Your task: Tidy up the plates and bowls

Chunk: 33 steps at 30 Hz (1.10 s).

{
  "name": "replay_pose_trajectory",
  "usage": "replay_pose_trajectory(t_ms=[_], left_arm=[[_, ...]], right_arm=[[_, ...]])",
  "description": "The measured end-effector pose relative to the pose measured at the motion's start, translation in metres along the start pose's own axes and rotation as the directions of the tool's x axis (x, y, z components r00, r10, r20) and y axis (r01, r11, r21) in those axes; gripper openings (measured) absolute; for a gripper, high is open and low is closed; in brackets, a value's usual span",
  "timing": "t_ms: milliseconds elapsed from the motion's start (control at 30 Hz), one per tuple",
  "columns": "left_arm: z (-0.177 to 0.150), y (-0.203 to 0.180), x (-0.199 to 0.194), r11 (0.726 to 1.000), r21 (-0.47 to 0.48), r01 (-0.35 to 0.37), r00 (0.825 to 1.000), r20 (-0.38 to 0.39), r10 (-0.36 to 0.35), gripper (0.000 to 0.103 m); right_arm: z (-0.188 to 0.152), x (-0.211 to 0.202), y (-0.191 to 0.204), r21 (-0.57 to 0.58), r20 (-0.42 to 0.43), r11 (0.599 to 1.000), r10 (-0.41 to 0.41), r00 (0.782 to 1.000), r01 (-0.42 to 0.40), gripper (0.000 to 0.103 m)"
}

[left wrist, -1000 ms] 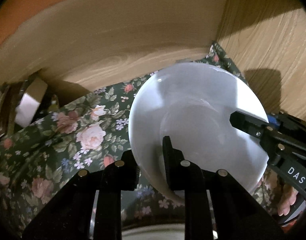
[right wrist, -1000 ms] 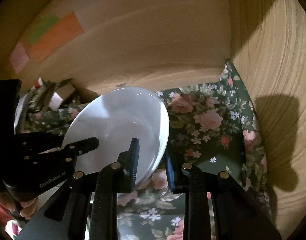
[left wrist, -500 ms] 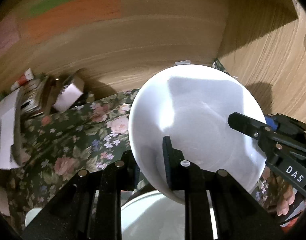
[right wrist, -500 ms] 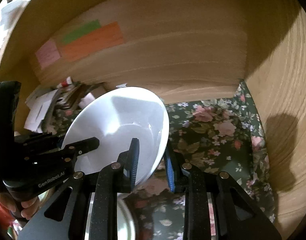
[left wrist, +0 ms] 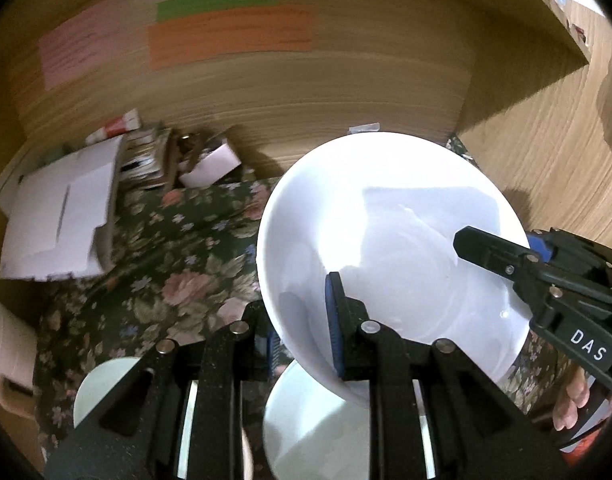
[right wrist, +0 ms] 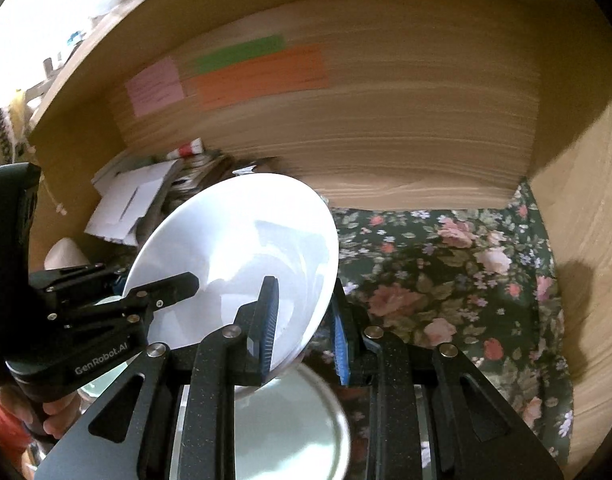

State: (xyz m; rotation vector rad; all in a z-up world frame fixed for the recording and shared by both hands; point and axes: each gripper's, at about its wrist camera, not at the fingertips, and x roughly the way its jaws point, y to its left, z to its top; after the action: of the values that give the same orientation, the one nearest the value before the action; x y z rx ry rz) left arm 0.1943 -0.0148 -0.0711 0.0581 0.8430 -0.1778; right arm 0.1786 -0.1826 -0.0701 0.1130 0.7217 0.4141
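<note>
So the white bowl point(left wrist: 390, 248) is up in the air, tilted, above the floral cloth point(left wrist: 177, 264). Left gripper point(left wrist: 301, 332) and right gripper point(right wrist: 301, 320) are each clamped onto opposite bits of its rim, I'd guess so it doesn't swing. There's another white dish point(right wrist: 289, 420) right underneath, probably the stacking spot.

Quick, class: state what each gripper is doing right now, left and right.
Left gripper: shut on the rim of the white bowl.
Right gripper: shut on the opposite rim of the same white bowl.
</note>
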Motion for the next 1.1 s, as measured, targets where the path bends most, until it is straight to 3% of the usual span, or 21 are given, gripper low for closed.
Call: replay_pose_trajectory(t_ms=[567, 1100], left_arm=[[-0.047, 0.051, -0.032, 0.991, -0.106, -0.082, 0.997, -0.005, 0.082, 0.020], [-0.091, 0.102, -0.048, 0.965, -0.205, -0.162, 0.987, -0.052, 0.155, 0.020]], right_arm=[[-0.014, 0.015, 0.067, -0.090, -0.038, 0.990, 0.102, 0.994, -0.105, 0.022], [-0.031, 0.049, 0.114, -0.134, -0.136, 0.963, 0.217, 0.967, -0.235, 0.022]])
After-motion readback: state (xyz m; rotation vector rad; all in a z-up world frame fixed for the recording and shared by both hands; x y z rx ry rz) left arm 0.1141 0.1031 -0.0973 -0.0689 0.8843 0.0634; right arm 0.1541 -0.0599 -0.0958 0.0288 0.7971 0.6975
